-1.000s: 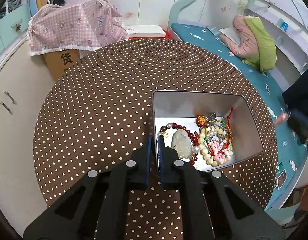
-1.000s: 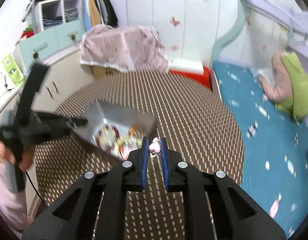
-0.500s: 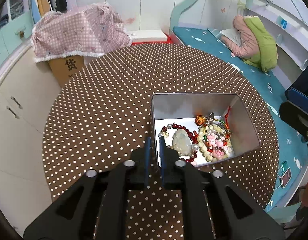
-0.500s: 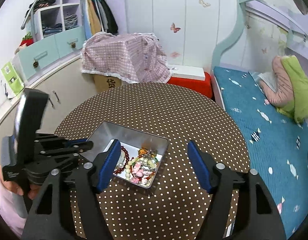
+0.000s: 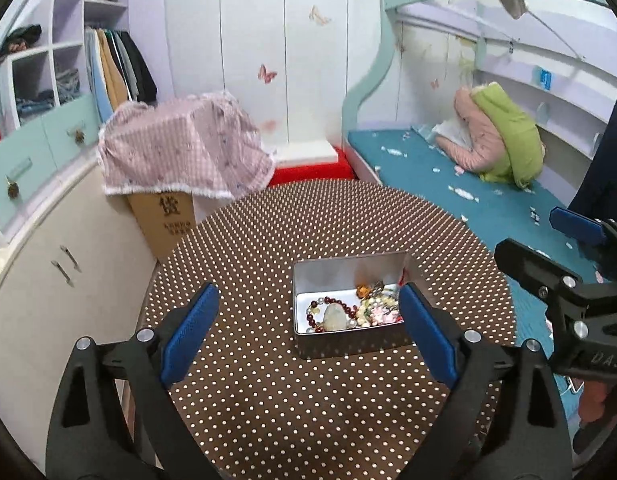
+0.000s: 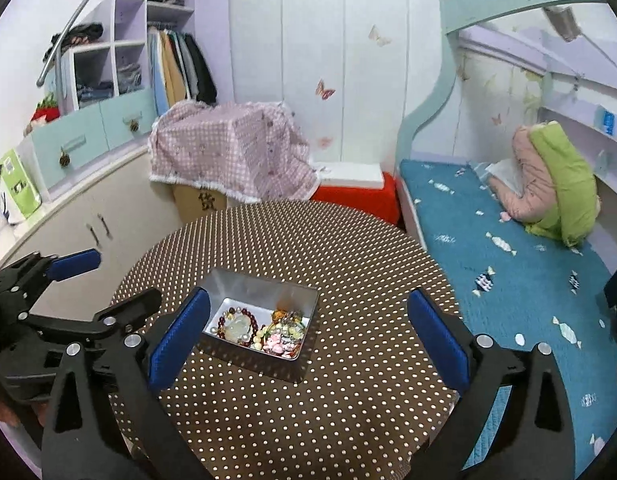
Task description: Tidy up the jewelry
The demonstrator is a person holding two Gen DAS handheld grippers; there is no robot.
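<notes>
A silver tin (image 5: 348, 270) sits open on the brown dotted round table (image 5: 308, 400). Inside lie a dark red bead bracelet (image 5: 332, 304), a pale jade pendant (image 5: 334, 318) and pink charms (image 5: 378, 314) among other beads. My left gripper (image 5: 306, 294) hangs above and short of the tin, its jaws opening, nothing between them. My right gripper (image 6: 308, 298) also stands back from the tin (image 6: 248, 284), jaws opening and empty. The bracelet (image 6: 232, 316) and pink charms (image 6: 274, 342) show in the right wrist view too.
A cardboard box under a pink checked cloth (image 5: 180, 160) stands behind the table. White cabinets (image 5: 48, 280) curve along the left. A teal bed (image 5: 468, 184) with a pink and green jacket (image 5: 500, 136) runs along the right. A red box (image 5: 308, 170) sits at the back.
Both grippers went from shut to wide open and pulled up and back. The left let go of the tin's wall. The right released a small pink charm.
</notes>
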